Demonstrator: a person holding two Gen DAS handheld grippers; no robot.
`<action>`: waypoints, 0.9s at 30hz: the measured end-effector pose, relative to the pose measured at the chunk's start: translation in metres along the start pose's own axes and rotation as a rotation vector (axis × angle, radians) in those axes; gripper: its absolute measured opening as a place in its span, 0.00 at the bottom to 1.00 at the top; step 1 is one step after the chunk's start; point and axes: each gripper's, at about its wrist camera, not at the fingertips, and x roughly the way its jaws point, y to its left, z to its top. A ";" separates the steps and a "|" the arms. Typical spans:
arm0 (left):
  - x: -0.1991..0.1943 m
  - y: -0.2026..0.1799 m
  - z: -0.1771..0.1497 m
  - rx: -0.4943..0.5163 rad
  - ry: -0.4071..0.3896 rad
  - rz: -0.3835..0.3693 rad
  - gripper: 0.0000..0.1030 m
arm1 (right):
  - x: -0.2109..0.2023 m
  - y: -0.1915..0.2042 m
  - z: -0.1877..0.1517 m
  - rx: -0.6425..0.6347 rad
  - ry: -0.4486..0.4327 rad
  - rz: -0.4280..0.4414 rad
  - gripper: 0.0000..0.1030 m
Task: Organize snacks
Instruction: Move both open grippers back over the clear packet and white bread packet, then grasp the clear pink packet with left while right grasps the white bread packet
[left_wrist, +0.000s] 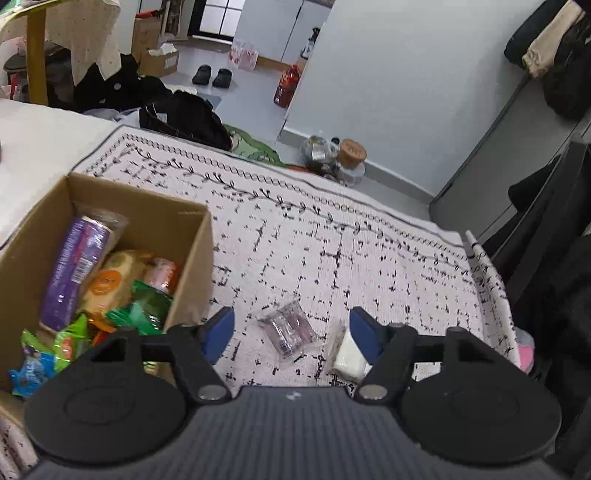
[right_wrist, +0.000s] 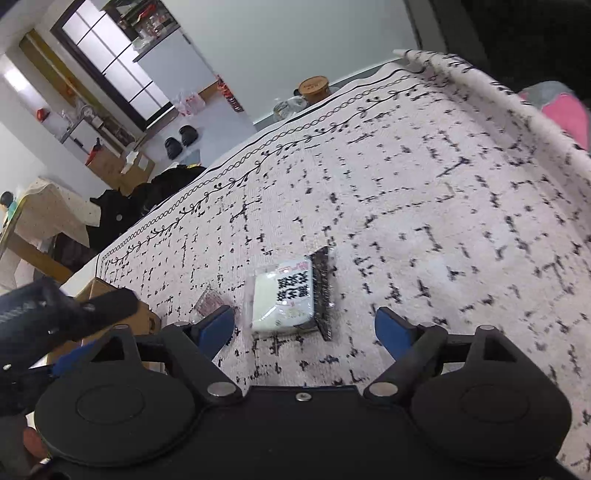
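Observation:
A small clear-wrapped snack (left_wrist: 286, 330) lies on the black-and-white patterned cloth (left_wrist: 332, 240), between the blue pads of my left gripper (left_wrist: 291, 334); the pads stand apart from it, open. A white snack packet (right_wrist: 284, 299) with black print lies just ahead of my right gripper (right_wrist: 306, 328), which is open and touches nothing. That white packet (left_wrist: 347, 354) also shows beside the left gripper's right finger. A cardboard box (left_wrist: 199, 258) at the left holds several snacks, among them a purple packet (left_wrist: 74, 266) and green ones (left_wrist: 144, 306). The left gripper's body (right_wrist: 74, 314) shows at the left.
The cloth's right edge (left_wrist: 491, 280) drops off beside dark clothing and a pink item (right_wrist: 569, 114). Jars (left_wrist: 332, 155) stand on the floor beyond the far edge. A black bag (left_wrist: 184, 118) lies behind the box. The cardboard box's corner (right_wrist: 103, 291) sits close to the right gripper.

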 end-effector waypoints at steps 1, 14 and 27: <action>0.005 -0.001 -0.001 -0.002 0.009 0.005 0.62 | 0.003 0.001 0.000 -0.007 0.004 0.000 0.80; 0.045 -0.002 -0.006 -0.035 0.071 0.041 0.37 | 0.033 0.018 0.002 -0.097 0.035 -0.024 0.80; 0.067 0.004 -0.006 -0.100 0.116 0.057 0.41 | 0.040 0.021 0.008 -0.183 -0.005 -0.105 0.55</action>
